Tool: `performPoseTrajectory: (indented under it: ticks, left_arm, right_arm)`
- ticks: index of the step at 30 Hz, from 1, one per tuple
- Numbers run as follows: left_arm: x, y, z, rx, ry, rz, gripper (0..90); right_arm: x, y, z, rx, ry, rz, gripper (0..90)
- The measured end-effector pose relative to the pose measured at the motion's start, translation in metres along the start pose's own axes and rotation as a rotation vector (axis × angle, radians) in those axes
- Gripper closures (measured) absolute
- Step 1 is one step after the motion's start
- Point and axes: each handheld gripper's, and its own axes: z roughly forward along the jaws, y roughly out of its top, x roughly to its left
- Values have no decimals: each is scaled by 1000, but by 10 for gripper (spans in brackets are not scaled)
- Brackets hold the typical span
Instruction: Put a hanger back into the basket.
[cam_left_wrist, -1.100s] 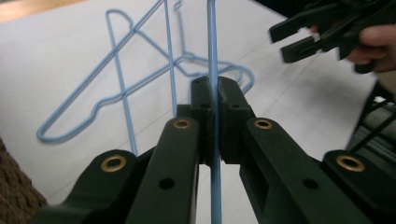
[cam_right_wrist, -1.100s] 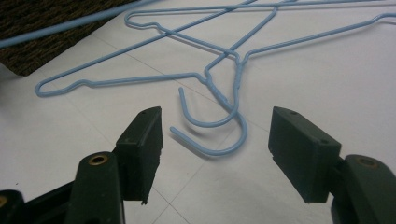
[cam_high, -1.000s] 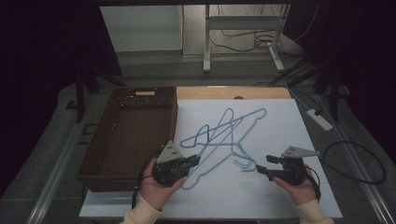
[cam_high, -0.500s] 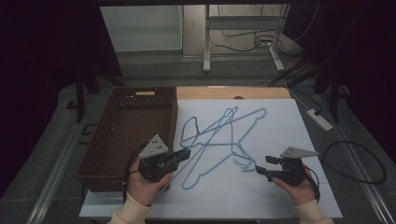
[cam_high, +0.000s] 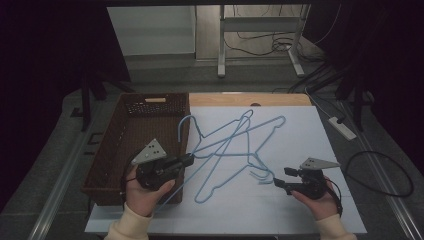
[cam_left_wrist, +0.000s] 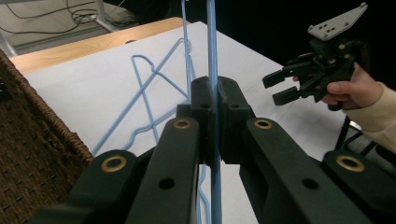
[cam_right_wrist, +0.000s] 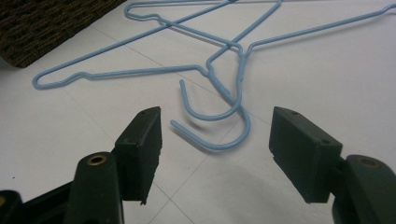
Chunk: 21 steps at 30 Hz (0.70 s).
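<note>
The left gripper (cam_high: 187, 160) has its jaws pressed together on the wire of a light blue hanger (cam_high: 186, 131) – in the left gripper view the thin blue wire (cam_left_wrist: 212, 56) runs straight up between the two closed pads. In the high view this hanger stands tilted, its hook up over the right wall of the brown wicker basket (cam_high: 115, 150), while its lower wire slants down toward the white surface (cam_high: 300, 210) near the person's left hand (cam_high: 145, 192). Two more blue hangers (cam_high: 235, 150) lie flat and crossed over one another in the middle of the surface, their hooks (cam_right_wrist: 219, 121) pointing at the right gripper (cam_high: 277, 182). That gripper rests low at the right, held in the right hand (cam_high: 315, 197), jaws spread wide and holding nothing – in the right gripper view the two hooks lie just ahead of the gap between the pads, apart from them. The basket sits just left of the white surface, touching its edge
</note>
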Motion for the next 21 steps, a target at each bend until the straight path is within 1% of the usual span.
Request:
performPoseTrajectory:
  ticks: [4, 7, 14, 18, 21]
  left_arm:
    - [3, 8, -7, -17, 14, 7, 869]
    - [10, 14, -12, -16, 41, -10, 869]
    - [36, 21, -26, -43, 49, -53, 869]
    - [50, 21, -29, -29, 78, -57, 869]
    - [61, 20, -33, -32, 98, -72, 869]
  right_arm:
    - [0, 0, 0, -1, 0, -4, 353]
    - [-1, 0, 0, -1, -2, 0, 353]
    - [-1, -1, 0, 3, -9, -3, 361]
    - [-2, -1, 0, -1, -10, 6, 356]
    - [-2, -1, -1, -1, -13, 6, 353]
